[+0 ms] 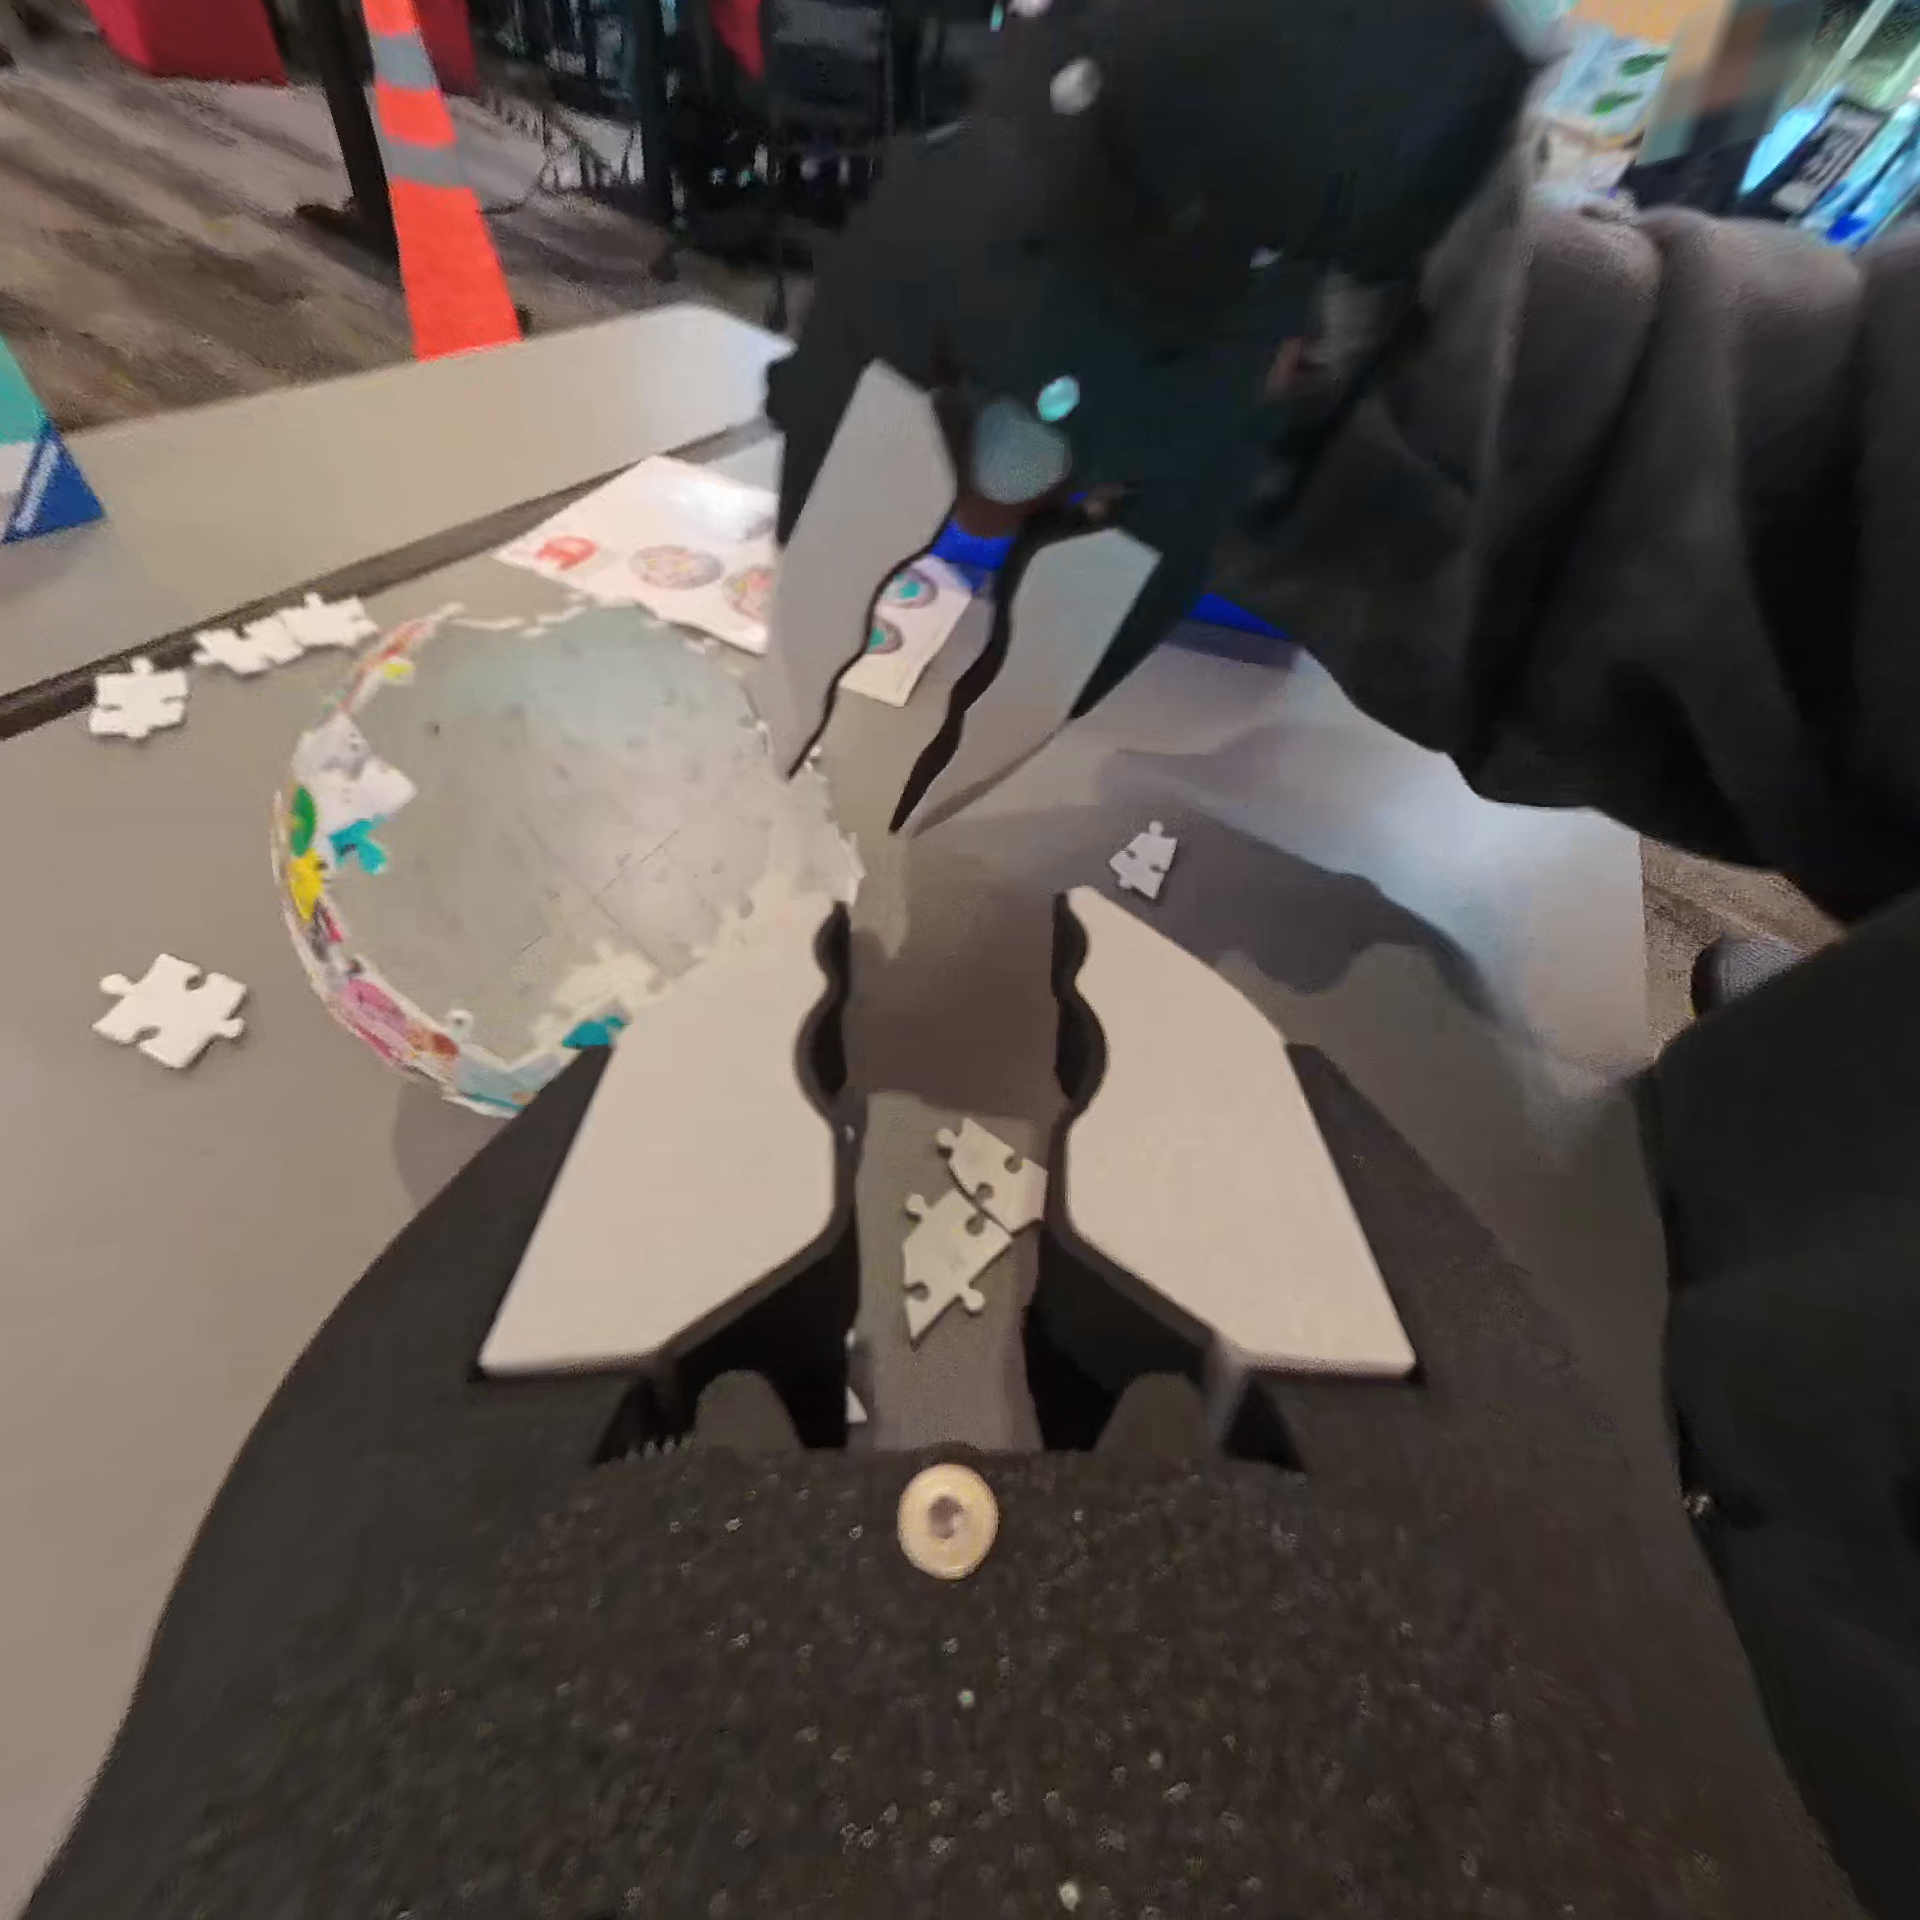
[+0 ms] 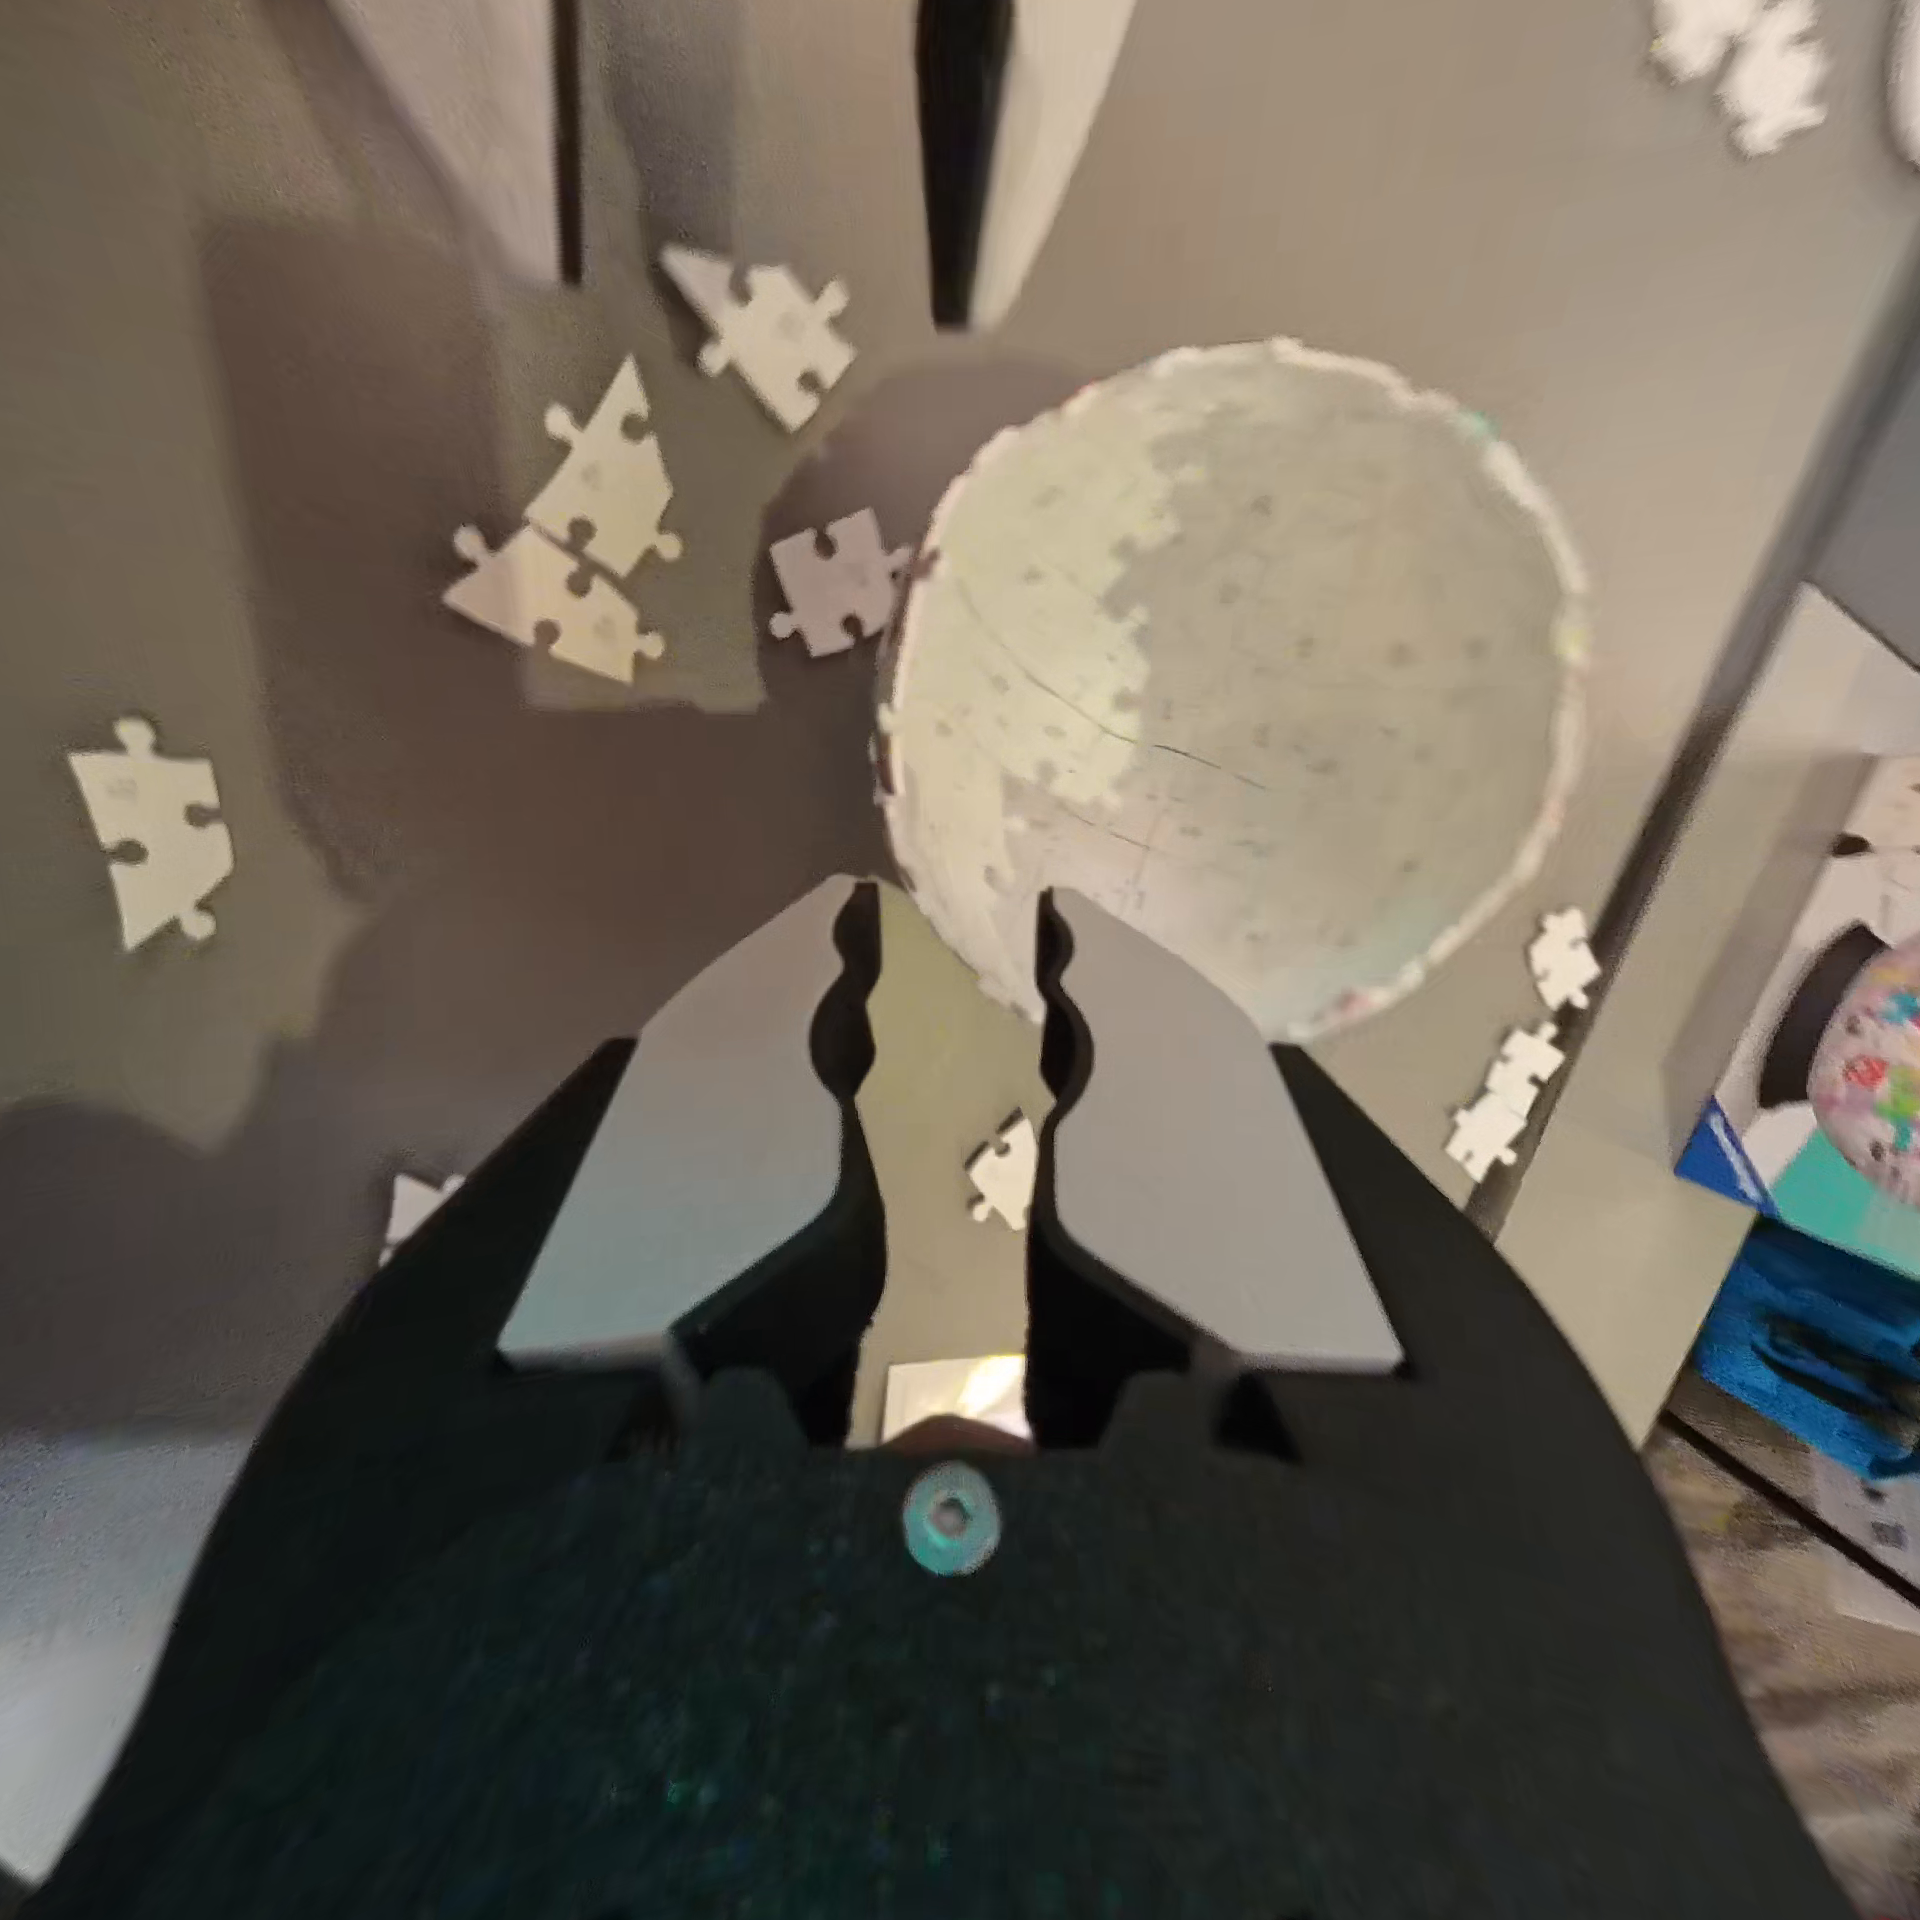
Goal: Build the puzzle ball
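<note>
Both the left gripper (image 1: 951, 914) and right gripper (image 2: 956, 904) hang parted and empty over the half-built ball (image 2: 1299, 675), so I'd pinch one loose piece (image 2: 831, 582) by its edge.

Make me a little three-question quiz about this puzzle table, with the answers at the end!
1. True or false: the left gripper is squeezing a puzzle piece.
2. How does the half-built, bowl-shaped puzzle ball shell sit on the grey table? A) open side up B) open side down C) closed into a full ball
3. Fill in: the two joined white wedge-shaped puzzle pieces lie with their ___ side up.

Key: 1. False; both it and the right gripper are open and empty. 2. A. 3. Blank white.
</note>
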The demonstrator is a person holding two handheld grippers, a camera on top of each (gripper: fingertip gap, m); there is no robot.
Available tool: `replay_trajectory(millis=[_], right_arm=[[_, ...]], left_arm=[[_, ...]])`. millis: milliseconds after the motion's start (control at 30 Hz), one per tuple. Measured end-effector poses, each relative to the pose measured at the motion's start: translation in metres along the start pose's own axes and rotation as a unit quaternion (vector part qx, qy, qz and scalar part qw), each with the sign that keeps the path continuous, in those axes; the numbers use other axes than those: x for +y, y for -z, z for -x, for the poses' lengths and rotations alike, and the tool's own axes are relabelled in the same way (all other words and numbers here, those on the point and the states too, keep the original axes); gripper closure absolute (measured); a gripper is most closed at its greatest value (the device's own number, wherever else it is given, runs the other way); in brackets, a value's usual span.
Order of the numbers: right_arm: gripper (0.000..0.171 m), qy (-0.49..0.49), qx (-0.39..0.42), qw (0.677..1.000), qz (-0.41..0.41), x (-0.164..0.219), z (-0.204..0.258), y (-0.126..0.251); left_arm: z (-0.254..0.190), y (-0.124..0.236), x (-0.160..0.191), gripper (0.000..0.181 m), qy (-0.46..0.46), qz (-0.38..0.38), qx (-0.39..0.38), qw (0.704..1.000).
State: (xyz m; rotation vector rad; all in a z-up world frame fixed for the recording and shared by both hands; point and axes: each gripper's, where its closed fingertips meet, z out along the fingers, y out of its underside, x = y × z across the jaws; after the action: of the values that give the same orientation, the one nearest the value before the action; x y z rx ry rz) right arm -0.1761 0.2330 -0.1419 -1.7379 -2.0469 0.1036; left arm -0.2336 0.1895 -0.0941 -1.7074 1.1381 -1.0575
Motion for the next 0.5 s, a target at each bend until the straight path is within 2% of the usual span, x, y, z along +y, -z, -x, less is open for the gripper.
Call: replay_trajectory(millis=[33, 100, 167, 267, 333, 500], right_arm=[[0.147, -0.019, 0.020, 0.999, -0.027, 0.001, -0.002, 0.006], [0.162, -0.051, 0.057, 0.993, -0.090, 0.001, 0.000, 0.015], [0.169, -0.077, 0.093, 0.979, -0.163, -0.003, 0.006, 0.017], [0.167, -0.089, 0.128, 0.956, -0.247, -0.011, 0.016, 0.010], [0.162, -0.085, 0.147, 0.953, -0.253, -0.008, 0.019, 0.002], [0.156, -0.082, 0.135, 0.948, -0.275, 0.002, 0.017, -0.013]], left_arm=[[0.004, -0.006, -0.001, 0.137, 0.008, 0.015, -0.003, 1.000], [0.010, -0.018, 0.002, 0.135, 0.012, 0.053, -0.011, 0.998], [0.010, -0.030, 0.009, 0.136, 0.001, 0.093, -0.017, 0.996], [0.015, -0.045, 0.017, 0.141, -0.026, 0.148, -0.050, 0.987], [0.018, -0.053, 0.019, 0.142, -0.039, 0.173, -0.071, 0.982], [0.026, -0.066, 0.028, 0.147, -0.041, 0.228, -0.106, 0.967]])
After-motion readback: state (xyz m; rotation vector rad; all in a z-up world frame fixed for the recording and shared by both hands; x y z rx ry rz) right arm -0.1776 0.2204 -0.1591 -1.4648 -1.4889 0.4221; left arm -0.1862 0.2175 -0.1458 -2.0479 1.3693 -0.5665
